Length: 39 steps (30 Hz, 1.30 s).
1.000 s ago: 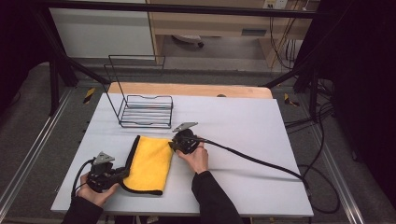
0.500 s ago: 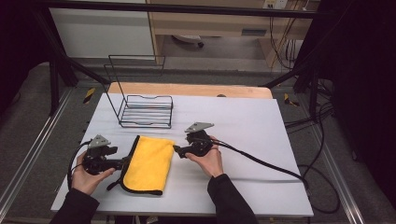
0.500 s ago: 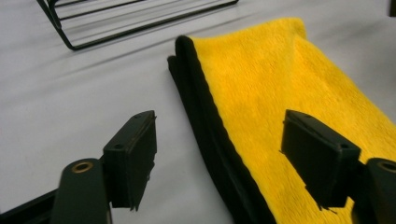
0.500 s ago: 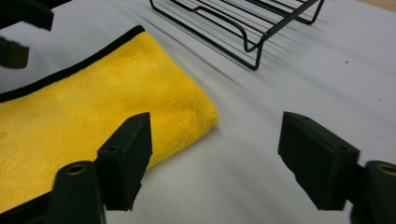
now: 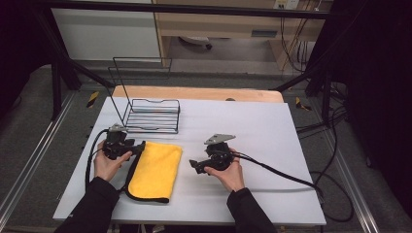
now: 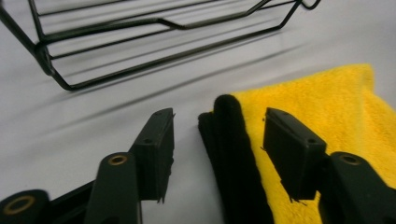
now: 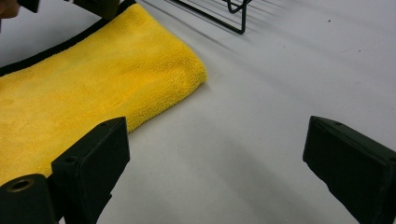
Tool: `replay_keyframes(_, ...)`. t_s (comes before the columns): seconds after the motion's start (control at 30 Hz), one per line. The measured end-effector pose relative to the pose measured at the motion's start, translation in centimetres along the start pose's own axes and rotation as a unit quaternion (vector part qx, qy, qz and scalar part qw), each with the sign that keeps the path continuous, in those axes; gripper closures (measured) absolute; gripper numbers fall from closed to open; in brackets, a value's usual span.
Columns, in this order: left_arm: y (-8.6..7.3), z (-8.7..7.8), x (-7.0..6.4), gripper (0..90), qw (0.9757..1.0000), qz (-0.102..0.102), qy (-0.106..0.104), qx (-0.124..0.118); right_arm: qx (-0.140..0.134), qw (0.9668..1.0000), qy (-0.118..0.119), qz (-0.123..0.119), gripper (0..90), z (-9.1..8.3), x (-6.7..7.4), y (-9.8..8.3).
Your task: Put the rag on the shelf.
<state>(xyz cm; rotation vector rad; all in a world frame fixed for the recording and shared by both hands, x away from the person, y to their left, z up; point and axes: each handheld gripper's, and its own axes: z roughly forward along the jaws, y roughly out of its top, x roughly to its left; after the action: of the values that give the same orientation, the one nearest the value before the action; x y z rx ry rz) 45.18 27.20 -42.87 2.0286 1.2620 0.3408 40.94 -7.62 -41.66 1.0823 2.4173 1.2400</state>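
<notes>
Yellow cloth (image 5: 154, 170) lies released; both grippers (image 5: 127, 147) (image 5: 196, 166) have drawn back, fingers apart, left's narrowing.

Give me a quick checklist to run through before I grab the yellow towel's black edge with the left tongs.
1. Left tongs open: ok, jaws have just been closing, still apart.
2. Black edge of yellow towel between the jaws: ok, pads not pressing yet.
3. Right tongs free: ok, open over bare table, nothing between them.
4. Towel folded and flat: ok.
5. Wire rack clear of towel: ok, apart.
6. Left cable clear of towel: cannot tell.
</notes>
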Motion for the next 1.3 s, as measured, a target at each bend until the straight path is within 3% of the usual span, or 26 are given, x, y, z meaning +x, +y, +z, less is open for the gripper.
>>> replay_keyframes(0.13,0.0,1.2,0.0,52.1,0.9998,0.012,0.0,0.016,0.0,1.0,0.003,0.002,7.5,0.0,0.2,-0.1)
replay_keyframes(0.3,0.0,1.5,0.0,61.7,0.9996,0.012,-0.014,0.022,-0.012,0.9998,0.005,0.018,8.4,0.2,0.3,-0.2)
replay_keyframes(0.43,-0.1,1.7,-0.1,63.7,0.9996,0.011,-0.012,0.023,-0.026,0.9988,0.01,0.041,9.6,0.8,0.3,-0.1)
replay_keyframes(0.7,-0.1,1.8,-0.2,68.5,0.9994,0.004,-0.021,0.028,-0.012,0.9984,0.011,0.054,11.2,3.1,0.9,0.7)
replay_keyframes(0.87,-0.1,1.8,-0.3,74.4,0.9993,0.009,-0.023,0.029,-0.005,0.9984,0.006,0.056,16.6,4.7,1.4,1.4)
replay_keyframes(1.3,-0.2,1.8,-0.7,74.6,0.9991,0.033,-0.011,0.025,-0.007,0.997,-0.012,0.076,38.8,7.6,1.6,2.8)
